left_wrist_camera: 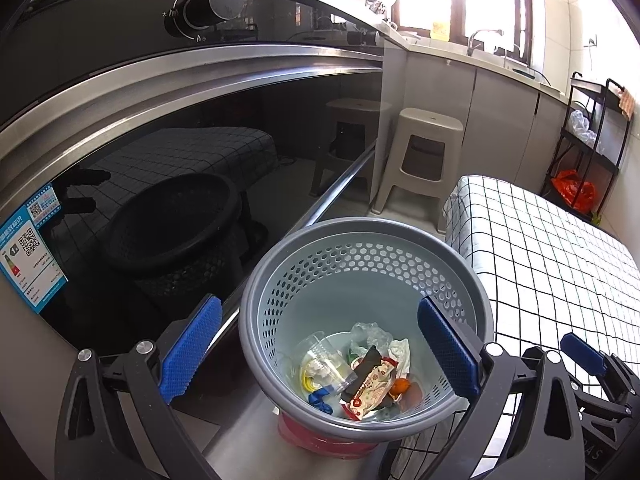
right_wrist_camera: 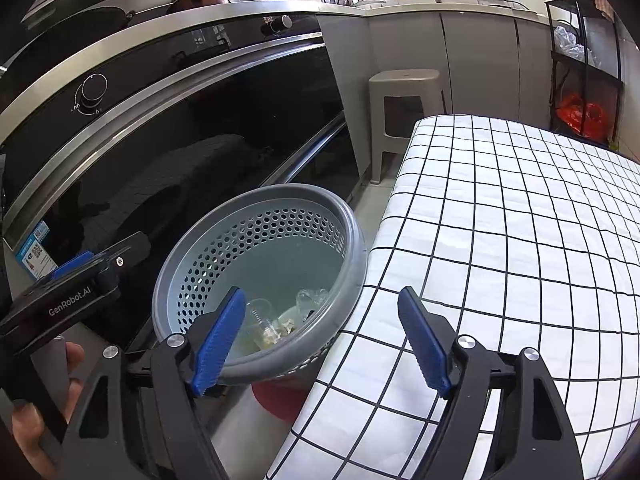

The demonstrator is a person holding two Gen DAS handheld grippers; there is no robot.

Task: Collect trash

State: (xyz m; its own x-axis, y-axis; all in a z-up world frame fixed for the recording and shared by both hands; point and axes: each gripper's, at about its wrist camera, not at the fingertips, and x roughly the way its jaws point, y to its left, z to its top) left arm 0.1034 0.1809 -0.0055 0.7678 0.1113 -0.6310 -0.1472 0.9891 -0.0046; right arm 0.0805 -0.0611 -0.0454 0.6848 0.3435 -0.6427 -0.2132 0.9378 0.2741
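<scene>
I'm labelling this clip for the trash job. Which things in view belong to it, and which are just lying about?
Belongs: grey basket, clear plastic cup and snack wrapper inside it, open left gripper, open right gripper.
Lying about: beige stool, checked cloth, oven door.

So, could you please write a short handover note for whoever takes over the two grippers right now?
Left gripper: open, empty, held over the grey perforated bin.
Right gripper: open, empty, between the bin's rim and the checked table.
Bin: stands on a red base beside the oven door. It already holds a clear plastic cup, a snack wrapper, crumpled white paper and other scraps.
Done: trash from the visible tabletop appears to be in the bin.
Left: check the rest of the table and the floor, out of view here, for stray litter.
</scene>
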